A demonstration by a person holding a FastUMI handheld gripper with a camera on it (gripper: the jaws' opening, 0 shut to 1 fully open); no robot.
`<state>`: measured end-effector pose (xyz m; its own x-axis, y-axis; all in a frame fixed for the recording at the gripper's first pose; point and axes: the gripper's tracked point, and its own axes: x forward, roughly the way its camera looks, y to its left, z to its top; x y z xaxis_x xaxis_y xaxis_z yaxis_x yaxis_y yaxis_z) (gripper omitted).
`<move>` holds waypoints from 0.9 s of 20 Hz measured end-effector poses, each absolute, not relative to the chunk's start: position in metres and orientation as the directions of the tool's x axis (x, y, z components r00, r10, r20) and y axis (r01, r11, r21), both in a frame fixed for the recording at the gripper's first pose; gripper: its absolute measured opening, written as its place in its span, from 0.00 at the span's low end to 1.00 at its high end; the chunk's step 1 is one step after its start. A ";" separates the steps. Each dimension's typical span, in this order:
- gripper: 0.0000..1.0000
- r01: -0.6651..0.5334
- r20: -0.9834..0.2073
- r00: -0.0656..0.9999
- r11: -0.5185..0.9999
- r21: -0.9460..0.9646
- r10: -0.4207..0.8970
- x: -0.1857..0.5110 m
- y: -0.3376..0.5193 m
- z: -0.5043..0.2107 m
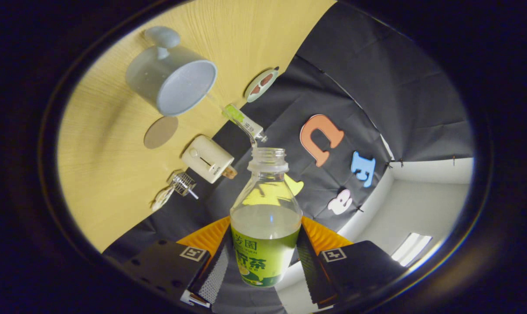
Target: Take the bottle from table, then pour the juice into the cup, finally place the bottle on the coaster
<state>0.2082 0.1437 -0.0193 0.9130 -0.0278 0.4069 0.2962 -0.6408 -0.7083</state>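
Uncapped juice bottle [265, 226] sits low-centre of the frame, clamped between my gripper's [263, 257] fingers, long axis running up the frame. Grey cup [174, 80] lies upper left, mouth facing me; round coaster [160, 132] just below it on the table [102, 174].

The gripper [265, 257] has both fingers pressed on the green-labelled bottle [265, 231], one on each flank. The bottle is uncapped, neck pointing away from the fingers, clear above the label with pale liquid partway up. The view is rolled, so the desk [106, 157] appears tilted beyond the bottle. On it lies a pale blue cup [171, 78] with a knob-like handle, its mouth facing the camera. Near the cup sits a round brown coaster [161, 132]. Beside that are a cream box [207, 158], a small metal whisk [176, 188], a green-and-white tube [243, 122] and a round patterned disc [261, 84].
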 end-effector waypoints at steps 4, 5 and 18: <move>0.81 0.287 0.401 0.916 -0.679 -0.675 -0.011 0.204 0.152 -0.015; 0.81 0.284 0.397 0.918 -0.686 -0.670 -0.008 0.204 0.154 -0.015; 0.82 0.217 0.363 0.930 -0.721 -0.658 -0.052 0.201 0.145 -0.021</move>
<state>0.2009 0.1454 -0.0214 0.9304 -0.0517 0.3629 0.2168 -0.7207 -0.6585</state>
